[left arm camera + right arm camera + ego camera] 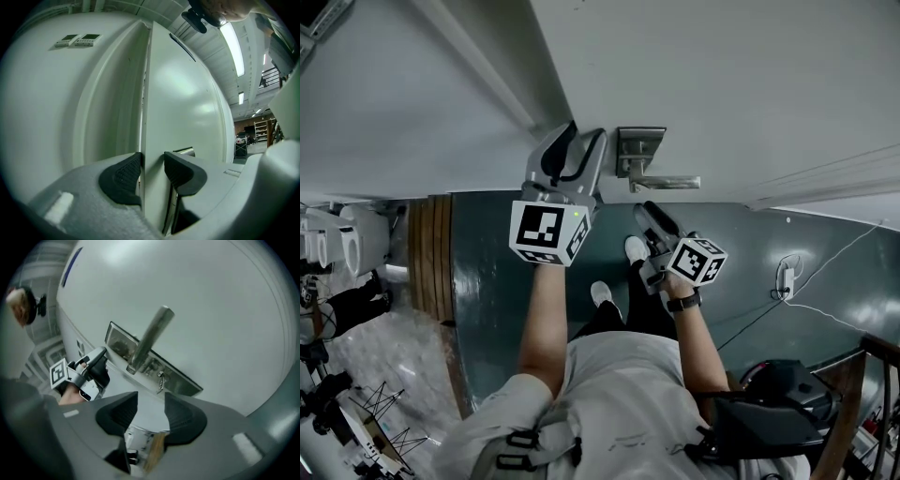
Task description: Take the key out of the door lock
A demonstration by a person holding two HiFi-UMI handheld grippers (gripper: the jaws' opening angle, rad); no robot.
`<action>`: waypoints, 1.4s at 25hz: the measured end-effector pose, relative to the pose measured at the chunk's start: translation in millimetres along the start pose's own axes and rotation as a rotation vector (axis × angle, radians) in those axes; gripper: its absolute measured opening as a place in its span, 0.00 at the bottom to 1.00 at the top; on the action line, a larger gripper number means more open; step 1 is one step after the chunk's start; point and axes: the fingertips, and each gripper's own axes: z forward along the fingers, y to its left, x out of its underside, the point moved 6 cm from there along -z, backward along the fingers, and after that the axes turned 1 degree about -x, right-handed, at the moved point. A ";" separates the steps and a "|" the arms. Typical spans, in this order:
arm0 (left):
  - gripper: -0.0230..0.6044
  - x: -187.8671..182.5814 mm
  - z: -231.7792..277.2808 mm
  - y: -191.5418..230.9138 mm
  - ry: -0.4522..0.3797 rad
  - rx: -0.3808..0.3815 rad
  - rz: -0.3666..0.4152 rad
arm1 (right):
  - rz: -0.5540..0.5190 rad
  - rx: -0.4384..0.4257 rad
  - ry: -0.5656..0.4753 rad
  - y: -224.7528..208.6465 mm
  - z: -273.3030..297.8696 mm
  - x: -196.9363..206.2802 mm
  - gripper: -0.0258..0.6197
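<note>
White door [225,310]: the key [160,380] sits in the lock plate [180,380] just beyond the right gripper's [151,413] parted, empty jaws (left gripper's [152,176] parted jaws straddle the door's edge)

Your grey left gripper [586,133] and right gripper [649,211] wear black ribbed pads [123,176] and black-and-white square-patterned cubes [546,232], against a white door [722,75], silver lock plate [154,364], silvery key [160,379] and dark green floor [487,281].
</note>
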 end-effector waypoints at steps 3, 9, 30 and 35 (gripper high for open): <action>0.30 -0.6 0.2 0.1 0.001 0.004 -0.002 | 0.149 -0.113 -0.046 -9.4 13.4 3.4 0.35; 0.30 -0.9 0.6 -1.0 0.009 -0.005 -0.009 | 0.458 -0.207 -0.211 -41.6 34.7 1.5 0.35; 0.30 3.2 2.4 -3.1 0.022 -0.067 -0.062 | 0.713 -0.239 -0.319 -27.5 10.4 48.2 0.09; 0.24 7.9 -4.4 0.8 0.025 -0.086 -0.095 | 0.596 -0.180 -0.307 -26.3 -44.8 63.0 0.09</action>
